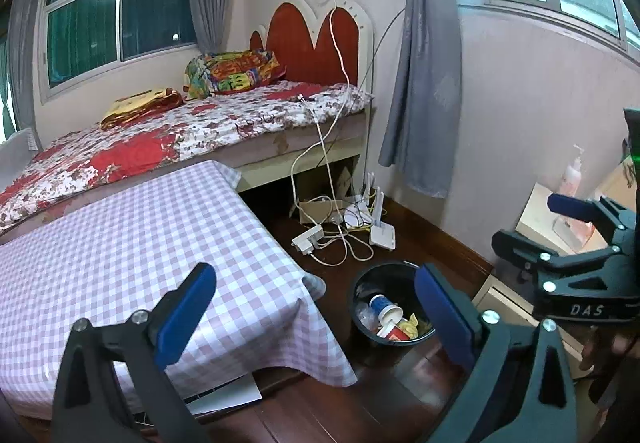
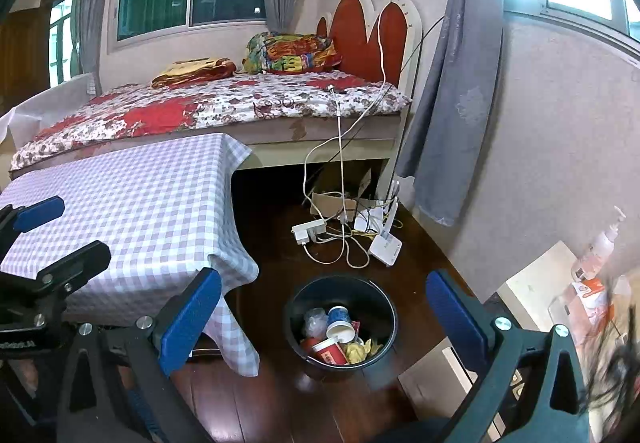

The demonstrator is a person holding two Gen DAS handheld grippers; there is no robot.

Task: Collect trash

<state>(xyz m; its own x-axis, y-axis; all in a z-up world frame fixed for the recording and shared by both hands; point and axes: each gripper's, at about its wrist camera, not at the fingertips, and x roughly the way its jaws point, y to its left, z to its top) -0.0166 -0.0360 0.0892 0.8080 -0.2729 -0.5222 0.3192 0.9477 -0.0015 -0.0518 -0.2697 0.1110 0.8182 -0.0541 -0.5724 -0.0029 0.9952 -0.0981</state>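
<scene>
A black trash bin (image 1: 362, 293) (image 2: 382, 303) stands on the dark wood floor beside the table. It holds paper cups (image 2: 339, 325), a red cup (image 2: 330, 353), clear plastic (image 2: 315, 319) and yellow wrappers (image 2: 358, 351). My left gripper (image 1: 316, 313) is open and empty, held above the table corner and the bin. My right gripper (image 2: 324, 317) is open and empty, held above the bin. The right gripper also shows at the right edge of the left wrist view (image 1: 576, 239), and the left gripper at the left edge of the right wrist view (image 2: 44, 239).
A table with a pink checked cloth (image 1: 132, 239) (image 2: 132, 199) stands left of the bin. Behind it is a bed (image 1: 192, 127). Cables, a power strip (image 2: 308, 231) and a router (image 2: 385, 249) lie on the floor. A low cabinet with a lotion bottle (image 1: 572, 173) stands at the right.
</scene>
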